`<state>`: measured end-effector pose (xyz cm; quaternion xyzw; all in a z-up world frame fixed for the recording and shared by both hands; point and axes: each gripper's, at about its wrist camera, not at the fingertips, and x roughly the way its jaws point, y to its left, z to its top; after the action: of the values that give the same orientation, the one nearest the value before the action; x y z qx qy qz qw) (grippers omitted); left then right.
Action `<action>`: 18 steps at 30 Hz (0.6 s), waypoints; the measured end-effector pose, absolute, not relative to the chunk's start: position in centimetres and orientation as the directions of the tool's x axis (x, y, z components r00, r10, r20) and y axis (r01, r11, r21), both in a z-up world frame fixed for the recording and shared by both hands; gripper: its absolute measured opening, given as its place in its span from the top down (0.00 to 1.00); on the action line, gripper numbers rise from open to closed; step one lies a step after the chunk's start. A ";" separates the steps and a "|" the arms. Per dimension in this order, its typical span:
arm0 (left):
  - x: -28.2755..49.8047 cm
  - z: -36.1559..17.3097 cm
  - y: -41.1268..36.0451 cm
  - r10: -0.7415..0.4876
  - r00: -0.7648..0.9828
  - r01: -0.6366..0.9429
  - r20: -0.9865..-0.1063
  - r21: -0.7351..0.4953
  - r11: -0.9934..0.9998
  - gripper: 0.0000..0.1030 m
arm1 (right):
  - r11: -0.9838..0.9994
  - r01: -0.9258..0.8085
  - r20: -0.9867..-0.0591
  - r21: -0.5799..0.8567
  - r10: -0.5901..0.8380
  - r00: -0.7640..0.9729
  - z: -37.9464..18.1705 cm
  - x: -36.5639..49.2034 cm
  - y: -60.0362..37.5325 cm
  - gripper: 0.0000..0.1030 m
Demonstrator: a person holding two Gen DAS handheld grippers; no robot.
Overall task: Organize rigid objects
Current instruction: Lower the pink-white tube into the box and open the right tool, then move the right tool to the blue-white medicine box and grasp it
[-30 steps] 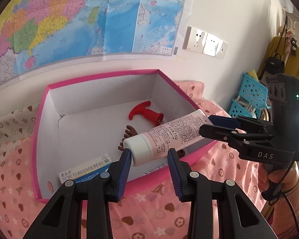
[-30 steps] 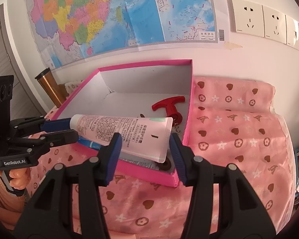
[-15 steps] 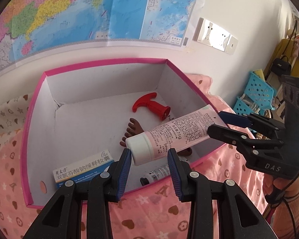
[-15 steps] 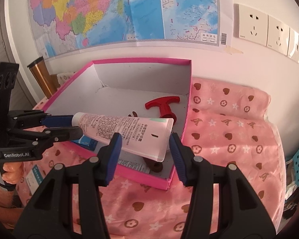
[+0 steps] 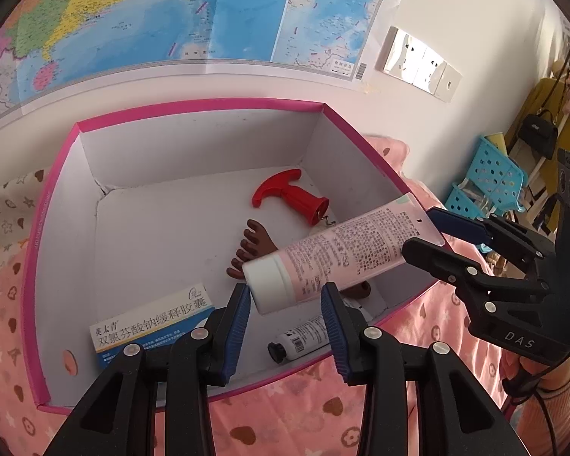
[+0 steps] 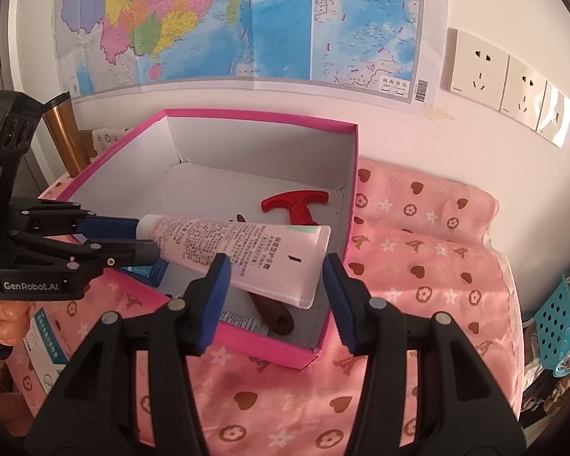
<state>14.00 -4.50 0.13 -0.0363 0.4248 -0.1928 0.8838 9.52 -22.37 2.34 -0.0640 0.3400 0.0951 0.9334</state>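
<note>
Had the soft pink tube [image 5: 338, 254] hanging tilted above the near right corner of the pink box [image 5: 193, 108], white round cap lower, flat crimped end up over the box's right wall. Looked pinched at both ends: left gripper [image 5: 285, 304] closed around the cap, right gripper [image 6: 275, 269] clamped across the crimp. Inside the box, on the plain white cardboard floor: red plastic T-handle corkscrew [image 5: 288, 197] toward the back right, brown foot-shaped wooden piece [image 5: 256, 241] right under the tube, flat medicine carton [image 5: 152, 323] near the front, small white bottle [image 5: 304, 336] beside it. Under the box, pink cloth [image 6: 418, 266] printed with hearts and stars.
</note>
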 end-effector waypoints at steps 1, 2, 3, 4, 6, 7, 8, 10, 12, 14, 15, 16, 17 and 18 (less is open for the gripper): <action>14.1 0.1 -4.4 -0.375 0.563 0.310 -0.737 -0.232 0.922 0.61 | 0.974 -0.218 -0.645 -0.054 0.133 0.753 2.3 9.5 -22.4 0.49; 14.1 0.1 -4.4 -0.377 0.561 0.310 -0.737 -0.236 0.921 0.60 | 0.975 -0.216 -0.643 -0.052 0.133 0.755 2.4 9.5 -22.4 0.49; 14.1 0.1 -4.3 -0.381 0.560 0.312 -0.736 -0.238 0.920 0.59 | 0.976 -0.212 -0.639 -0.049 0.133 0.758 2.4 9.4 -22.5 0.49; 14.0 0.1 -4.3 -0.383 0.559 0.315 -0.735 -0.240 0.918 0.59 | 0.976 -0.212 -0.638 -0.046 0.135 0.758 2.4 9.3 -22.5 0.49; 13.9 0.1 -4.2 -0.384 0.561 0.317 -0.733 -0.239 0.918 0.59 | 0.976 -0.212 -0.636 -0.042 0.137 0.759 2.4 9.1 -22.5 0.49; 13.8 0.2 -4.2 -0.384 0.563 0.317 -0.731 -0.239 0.918 0.59 | 0.976 -0.212 -0.637 -0.041 0.138 0.759 2.4 9.0 -22.5 0.49; 13.7 0.3 -4.2 -0.384 0.567 0.316 -0.729 -0.238 0.918 0.58 | 0.976 -0.213 -0.637 -0.041 0.139 0.758 2.4 8.9 -22.5 0.49; 13.3 0.5 -4.1 -0.383 0.579 0.316 -0.720 -0.235 0.919 0.57 | 0.976 -0.213 -0.634 -0.036 0.142 0.760 2.5 8.5 -22.5 0.49; 12.4 0.9 -4.0 -0.368 0.607 0.318 -0.704 -0.209 0.925 0.51 | 0.975 -0.221 -0.630 -0.013 0.164 0.759 2.7 8.0 -22.7 0.48; 11.2 1.4 -3.8 -0.355 0.636 0.321 -0.685 -0.183 0.929 0.50 | 0.971 -0.238 -0.623 0.018 0.197 0.757 3.0 7.3 -22.8 0.46; 10.6 1.8 -3.6 -0.358 0.646 0.326 -0.674 -0.181 0.928 0.49 | 0.967 -0.254 -0.619 0.033 0.219 0.754 3.0 6.9 -22.7 0.42; 10.1 2.1 -3.4 -0.358 0.656 0.328 -0.664 -0.177 0.928 0.49 | 0.957 -0.284 -0.618 0.056 0.256 0.743 3.0 6.4 -22.6 0.41; 9.5 2.4 -3.1 -0.357 0.669 0.330 -0.651 -0.171 0.929 0.49 | 0.952 -0.298 -0.618 0.069 0.275 0.736 3.0 6.0 -22.4 0.41; 8.7 2.9 -2.8 -0.360 0.681 0.336 -0.637 -0.165 0.927 0.49 | 0.944 -0.318 -0.620 0.084 0.300 0.725 2.9 5.6 -22.2 0.41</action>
<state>8.70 -2.78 2.85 -0.0173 0.3511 -0.1898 0.9168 5.56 -22.25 2.87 -0.0141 0.3311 0.1664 0.9287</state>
